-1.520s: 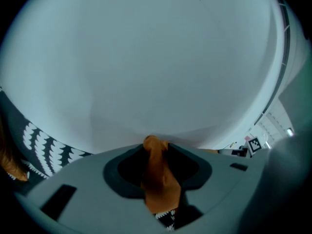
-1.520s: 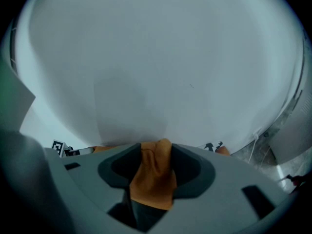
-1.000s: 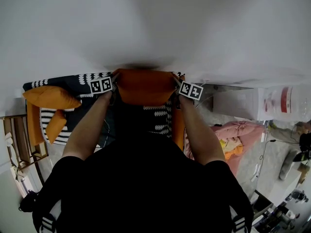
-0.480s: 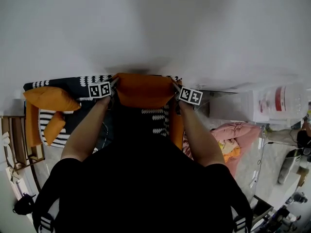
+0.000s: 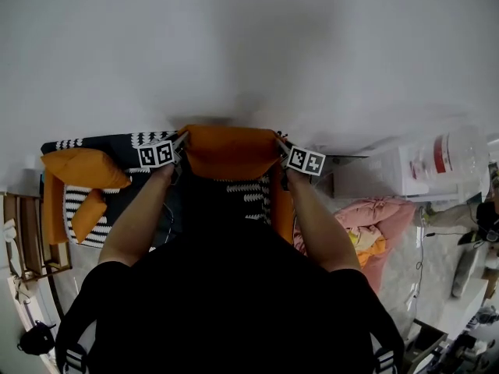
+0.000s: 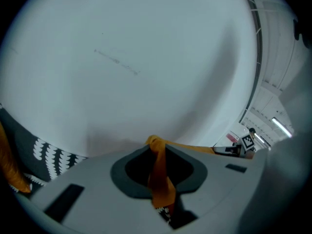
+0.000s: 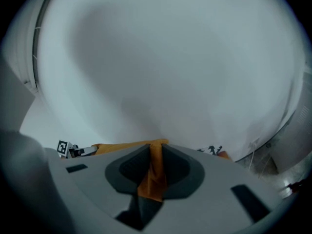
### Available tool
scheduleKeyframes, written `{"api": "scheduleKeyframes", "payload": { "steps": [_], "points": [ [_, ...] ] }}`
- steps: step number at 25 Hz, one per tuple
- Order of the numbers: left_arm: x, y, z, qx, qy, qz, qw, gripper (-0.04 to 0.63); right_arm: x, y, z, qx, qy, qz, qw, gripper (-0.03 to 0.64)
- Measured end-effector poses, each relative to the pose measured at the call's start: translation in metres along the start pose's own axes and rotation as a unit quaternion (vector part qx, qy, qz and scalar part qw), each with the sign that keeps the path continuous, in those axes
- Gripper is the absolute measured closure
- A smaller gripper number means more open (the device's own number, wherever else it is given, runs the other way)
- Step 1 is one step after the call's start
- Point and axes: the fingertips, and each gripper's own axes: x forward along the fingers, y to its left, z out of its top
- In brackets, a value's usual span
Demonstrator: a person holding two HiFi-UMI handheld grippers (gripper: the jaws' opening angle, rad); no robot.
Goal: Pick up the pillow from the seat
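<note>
An orange pillow (image 5: 231,150) hangs stretched between my two grippers, in front of a white wall and above the seat (image 5: 117,142) with its black-and-white patterned cover. My left gripper (image 5: 181,140) is shut on the pillow's left corner; the orange fabric (image 6: 160,177) is pinched between its jaws. My right gripper (image 5: 279,142) is shut on the right corner, with the fabric (image 7: 153,172) squeezed in its jaws. Each gripper view shows the other gripper across the pillow's top edge.
Two more orange pillows (image 5: 84,167) (image 5: 87,213) lie on the left part of the seat. A wooden rack (image 5: 23,240) stands at the far left. A pink bundle (image 5: 378,216) and a white appliance (image 5: 405,170) are on the right. The wall fills the space ahead.
Both grippers have lifted the pillow upward off the seat; more of the patterned cover shows beneath it than a second ago.
</note>
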Motion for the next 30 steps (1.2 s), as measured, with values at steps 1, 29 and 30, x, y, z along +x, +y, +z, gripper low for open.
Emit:
{"api": "scheduleKeyframes", "payload": {
  "steps": [1, 29, 30],
  "points": [
    [-0.004, -0.005, 0.004, 0.001, -0.005, -0.004, 1.0000, 0.533, -0.004, 0.004, 0.002, -0.001, -0.005, 0.002, 1.000, 0.551],
    [-0.093, -0.122, 0.116, 0.031, -0.136, -0.105, 0.9846, 0.534, -0.131, 0.085, 0.104, -0.060, -0.151, 0.056, 0.985, 0.558],
    [-0.096, -0.125, 0.119, 0.032, -0.139, -0.106, 0.9840, 0.534, -0.134, 0.088, 0.106, -0.060, -0.153, 0.061, 0.984, 0.558]
  ]
}}
